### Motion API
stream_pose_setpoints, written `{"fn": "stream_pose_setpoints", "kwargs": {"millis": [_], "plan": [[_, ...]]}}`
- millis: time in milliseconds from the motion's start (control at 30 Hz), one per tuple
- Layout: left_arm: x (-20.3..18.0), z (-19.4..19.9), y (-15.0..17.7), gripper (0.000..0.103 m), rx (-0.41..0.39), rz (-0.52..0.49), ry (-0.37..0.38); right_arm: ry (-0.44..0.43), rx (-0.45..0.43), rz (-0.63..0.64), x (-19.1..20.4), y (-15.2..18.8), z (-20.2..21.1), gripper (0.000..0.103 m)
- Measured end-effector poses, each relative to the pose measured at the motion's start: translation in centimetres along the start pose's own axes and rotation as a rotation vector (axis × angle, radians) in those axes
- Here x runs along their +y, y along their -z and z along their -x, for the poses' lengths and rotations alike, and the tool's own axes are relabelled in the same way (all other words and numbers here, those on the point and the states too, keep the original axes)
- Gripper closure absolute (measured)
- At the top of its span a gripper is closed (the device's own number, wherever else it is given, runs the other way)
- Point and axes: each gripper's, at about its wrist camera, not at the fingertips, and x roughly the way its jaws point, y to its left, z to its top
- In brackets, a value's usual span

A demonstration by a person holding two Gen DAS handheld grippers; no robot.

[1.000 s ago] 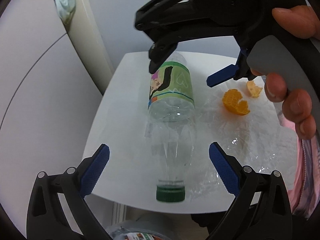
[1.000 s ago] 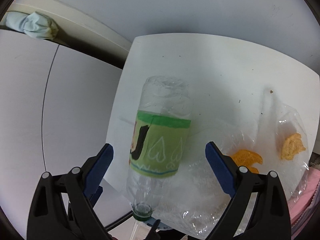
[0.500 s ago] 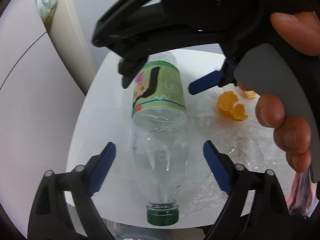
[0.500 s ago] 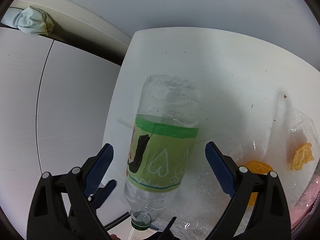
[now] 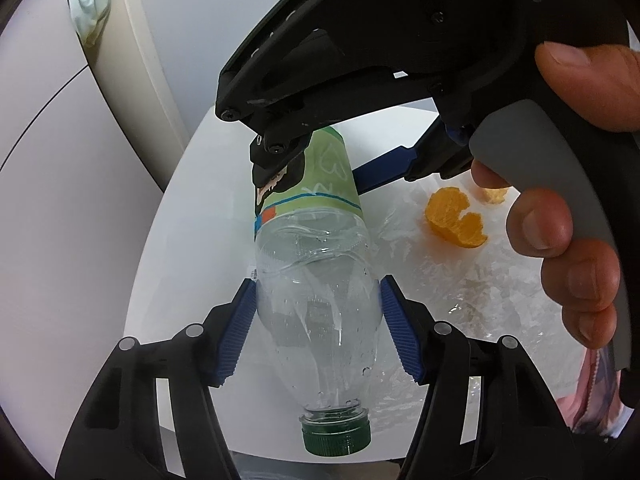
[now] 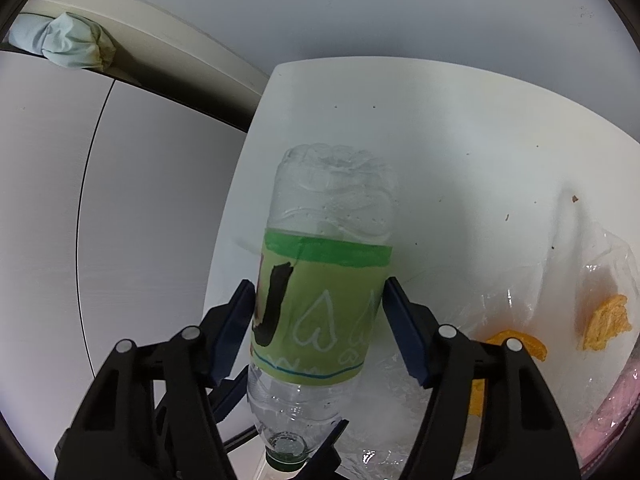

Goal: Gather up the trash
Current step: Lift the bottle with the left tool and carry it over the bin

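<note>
both grippers closing: left gripper (image 5: 318,330) pads now touching bottle (image 5: 316,280) shoulder, right gripper (image 6: 320,328) pads on label. bottle lying on tabletop (image 6: 460,152). wide apart 1 second ago; lift likely next.

A small white square table (image 6: 460,152) is set against a pale grey wall (image 6: 360,8); grey floor tiles (image 6: 60,200) are seen beside it.

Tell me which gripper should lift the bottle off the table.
Left, probably. The left gripper is closing on the bottle at its clear shoulder, nearer the cap, pads already at its sides. The right gripper is closing on the label, so either could; they may lift together.
</note>
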Motion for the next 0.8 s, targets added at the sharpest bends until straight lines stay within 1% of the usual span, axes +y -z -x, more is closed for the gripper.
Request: {"fn": "stream_pose_setpoints", "kwargs": {"millis": [300, 467, 667, 800], "plan": [[-0.7, 2.6, 0.0, 0.042, -0.038, -0.014, -0.022, -0.045, -0.033, 0.02, 0.3, 1.3, 3.7, 0.04], [-2.7, 5.4, 1.0, 0.042, -0.058, -0.014, -0.052, -0.055, -0.055, 0.056, 1.3, 2.6, 6.0, 0.04], [-3.8, 8.5, 1.9, 0.042, -0.078, -0.017, -0.097, -0.074, -0.079, 0.096, 2.7, 4.6, 8.4, 0.04], [-4.6, 10.9, 3.0, 0.042, -0.101, -0.009, -0.121, -0.087, -0.091, 0.127, 4.0, 6.2, 9.6, 0.04]]}}
